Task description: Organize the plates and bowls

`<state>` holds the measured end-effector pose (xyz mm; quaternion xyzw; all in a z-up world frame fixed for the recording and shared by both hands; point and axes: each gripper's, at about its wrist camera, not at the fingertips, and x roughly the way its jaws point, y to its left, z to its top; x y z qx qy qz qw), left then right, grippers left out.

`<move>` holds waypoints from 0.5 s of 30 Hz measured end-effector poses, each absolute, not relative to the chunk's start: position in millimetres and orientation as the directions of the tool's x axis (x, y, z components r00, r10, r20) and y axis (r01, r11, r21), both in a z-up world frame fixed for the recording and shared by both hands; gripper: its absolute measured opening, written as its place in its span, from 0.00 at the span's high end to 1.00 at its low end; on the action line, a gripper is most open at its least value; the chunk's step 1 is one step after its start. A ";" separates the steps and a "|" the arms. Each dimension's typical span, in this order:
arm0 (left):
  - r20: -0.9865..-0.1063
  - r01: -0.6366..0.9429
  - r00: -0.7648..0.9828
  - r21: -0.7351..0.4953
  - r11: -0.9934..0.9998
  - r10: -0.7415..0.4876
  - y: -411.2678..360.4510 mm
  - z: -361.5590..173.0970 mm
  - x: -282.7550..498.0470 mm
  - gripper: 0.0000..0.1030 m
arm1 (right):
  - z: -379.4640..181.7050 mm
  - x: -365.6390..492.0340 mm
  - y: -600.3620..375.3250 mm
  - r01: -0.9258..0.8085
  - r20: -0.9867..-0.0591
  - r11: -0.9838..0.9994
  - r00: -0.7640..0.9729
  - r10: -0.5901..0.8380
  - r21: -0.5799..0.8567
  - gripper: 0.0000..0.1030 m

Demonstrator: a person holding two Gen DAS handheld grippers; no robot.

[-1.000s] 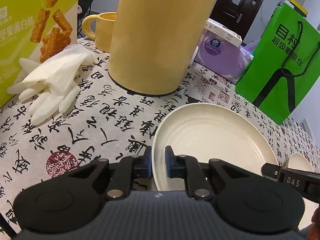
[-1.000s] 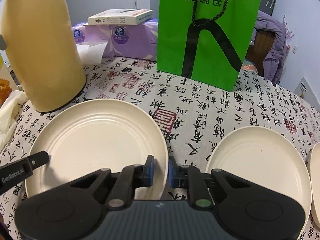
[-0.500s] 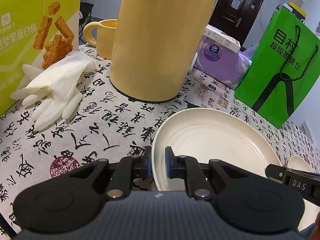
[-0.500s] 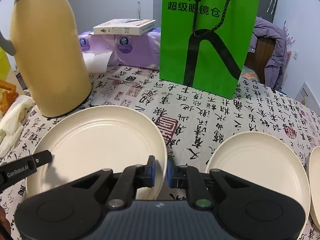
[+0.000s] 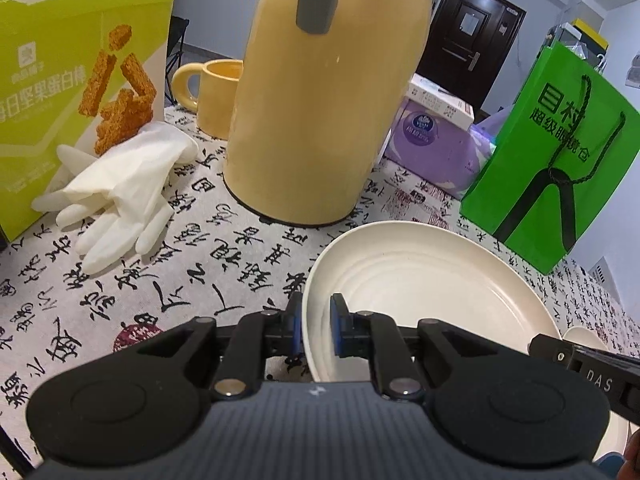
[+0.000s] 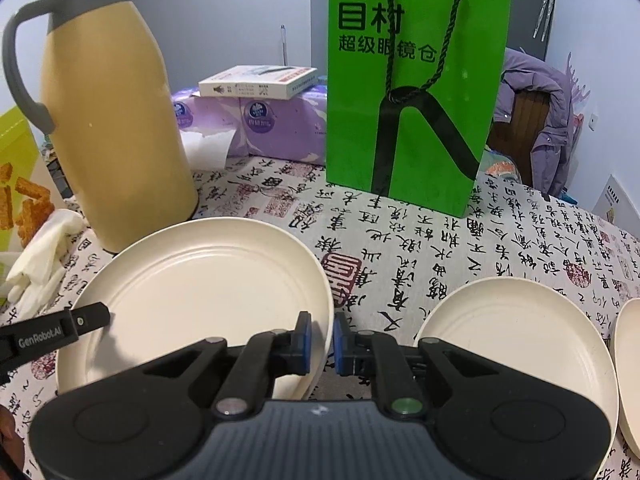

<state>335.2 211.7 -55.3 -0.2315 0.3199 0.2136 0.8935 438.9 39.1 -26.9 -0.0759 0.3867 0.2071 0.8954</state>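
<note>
Plate | your left gripper and right gripper both clamp its rim, opposite edges, nearly shut | thermos looks lower than a second ago, so plate lifted | second plate beyond your right fingers.

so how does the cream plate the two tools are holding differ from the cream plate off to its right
The held cream plate is clamped at its rim by the left tool and the right tool; the free cream plate lies untouched on the tablecloth. The held one sits nearer the yellow jug. Both are round and ridged.
</note>
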 end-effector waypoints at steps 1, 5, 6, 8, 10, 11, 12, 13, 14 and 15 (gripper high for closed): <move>-0.667 -0.530 0.706 -0.278 0.801 0.236 212.0 -54.0 334.4 0.87 | -25.8 437.3 38.6 -0.432 -0.720 0.902 0.618 0.317 0.026 0.90; -0.655 -0.529 0.717 -0.287 0.799 0.239 212.2 -49.7 330.4 0.87 | -19.9 431.1 34.7 -0.437 -0.698 0.899 0.633 0.334 0.034 0.90; -0.654 -0.528 0.719 -0.292 0.797 0.237 212.6 -48.7 329.5 0.87 | -18.5 429.8 33.5 -0.437 -0.693 0.899 0.637 0.338 0.037 0.91; -0.649 -0.526 0.724 -0.300 0.796 0.233 213.0 -46.9 327.6 0.87 | -15.9 427.1 31.8 -0.436 -0.684 0.899 0.644 0.343 0.040 0.91; -0.644 -0.525 0.728 -0.302 0.796 0.236 212.7 -45.2 326.1 0.87 | -14.1 424.4 30.3 -0.438 -0.677 0.898 0.648 0.349 0.044 0.91; -0.640 -0.524 0.730 -0.302 0.797 0.237 212.2 -44.0 325.2 0.87 | -13.5 423.3 29.9 -0.438 -0.674 0.898 0.650 0.350 0.043 0.91; -0.638 -0.522 0.732 -0.302 0.797 0.238 211.6 -43.1 324.4 0.87 | -12.7 421.7 29.2 -0.438 -0.671 0.898 0.654 0.350 0.042 0.91; -0.635 -0.521 0.735 -0.302 0.798 0.239 211.0 -42.2 323.7 0.87 | -12.0 420.0 28.9 -0.438 -0.668 0.898 0.656 0.352 0.042 0.91; -0.632 -0.521 0.736 -0.302 0.798 0.241 210.4 -41.3 322.8 0.87 | -11.5 418.5 28.0 -0.440 -0.665 0.897 0.658 0.353 0.041 0.91; -0.630 -0.520 0.738 -0.303 0.799 0.241 210.1 -40.8 322.2 0.87 | -11.0 417.0 27.7 -0.440 -0.662 0.897 0.660 0.354 0.041 0.91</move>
